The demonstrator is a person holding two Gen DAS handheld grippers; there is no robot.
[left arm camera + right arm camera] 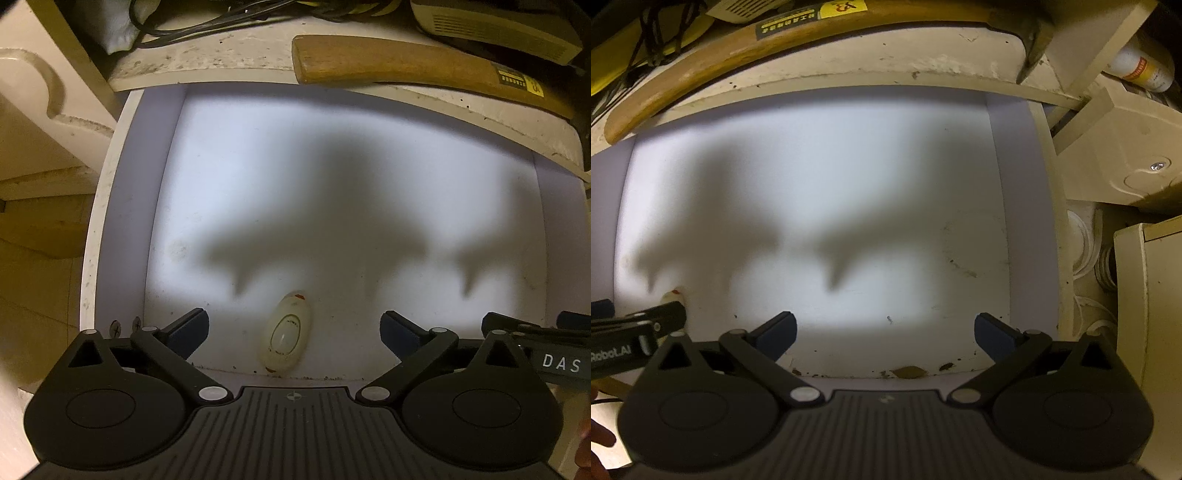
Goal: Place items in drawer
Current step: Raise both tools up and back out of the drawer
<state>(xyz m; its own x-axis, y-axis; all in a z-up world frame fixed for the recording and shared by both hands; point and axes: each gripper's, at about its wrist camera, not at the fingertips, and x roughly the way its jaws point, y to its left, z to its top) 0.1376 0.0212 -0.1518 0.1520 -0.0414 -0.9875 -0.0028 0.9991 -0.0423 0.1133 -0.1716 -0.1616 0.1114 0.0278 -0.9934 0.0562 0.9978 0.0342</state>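
Note:
An open white drawer [110,221] fills both views, seen from above. A small cream oval remote [285,334] with a round button ring lies on the drawer floor near its front edge. My left gripper [293,332] hovers above it, open and empty, the remote between the fingers. My right gripper [884,332] is open and empty over the bare right part of the drawer [1019,184]. The remote's tip [673,293] peeks out in the right wrist view beside the left gripper's finger [665,314].
A wooden-handled tool [406,66] lies across the shelf above the drawer's back, with black cables [177,26] and a beige box [498,26]. Right of the drawer are cream cabinet parts [1126,155], a bottle [1145,66] and white lids [1086,236]. Debris [908,371] lies at the front edge.

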